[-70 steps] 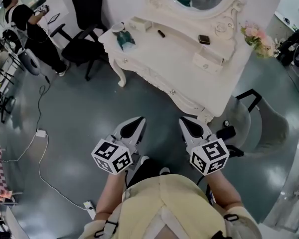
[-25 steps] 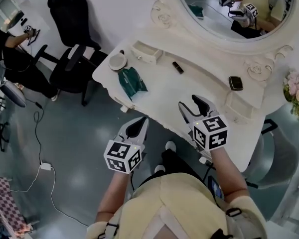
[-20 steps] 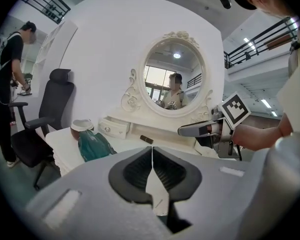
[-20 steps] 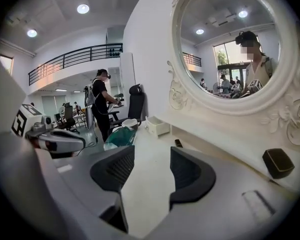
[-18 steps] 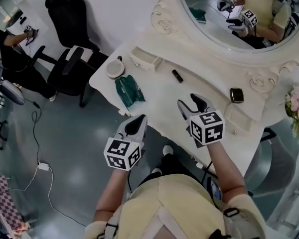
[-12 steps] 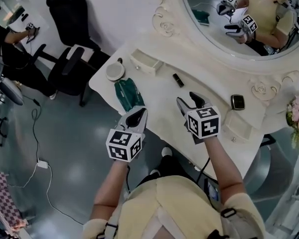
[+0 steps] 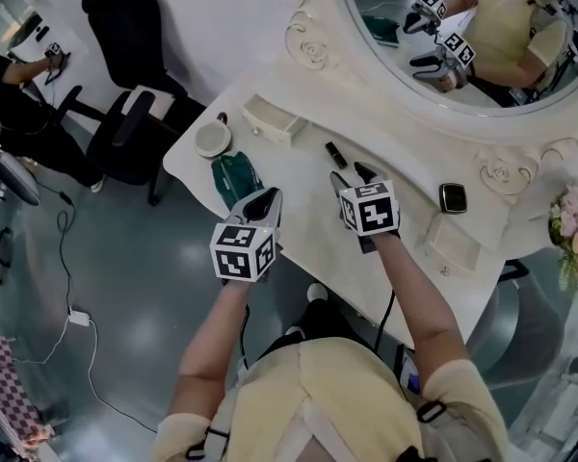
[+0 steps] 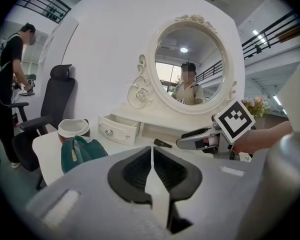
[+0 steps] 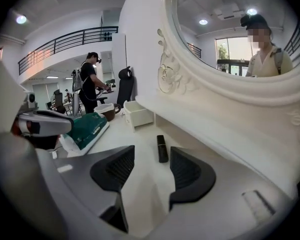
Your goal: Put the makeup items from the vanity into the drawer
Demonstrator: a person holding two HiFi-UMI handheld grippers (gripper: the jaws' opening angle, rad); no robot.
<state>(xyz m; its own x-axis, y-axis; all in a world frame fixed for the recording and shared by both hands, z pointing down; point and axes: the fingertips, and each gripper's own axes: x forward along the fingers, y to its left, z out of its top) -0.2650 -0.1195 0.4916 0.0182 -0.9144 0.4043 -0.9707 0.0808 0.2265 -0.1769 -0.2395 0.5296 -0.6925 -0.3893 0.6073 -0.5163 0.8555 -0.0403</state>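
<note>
Work has barely begun: the slim, glossy black lipstick tube (image 9: 162, 148) lies flat and untouched on the vanity top (image 7: 299, 162), just ahead of the right gripper (image 9: 152, 169), whose jaws stand apart and empty, with the small open drawer (image 9: 138, 113) beyond, while the left gripper (image 8: 152, 156) is clenched on nothing

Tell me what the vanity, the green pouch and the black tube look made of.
The vanity looks like painted wood: glossy off-white, carved scrolls. The pouch seems to be soft fabric or faux leather: dark green, slumped and creased. The tube is probably plastic: black, slight sheen, squared edges; metal can't be ruled out.
</note>
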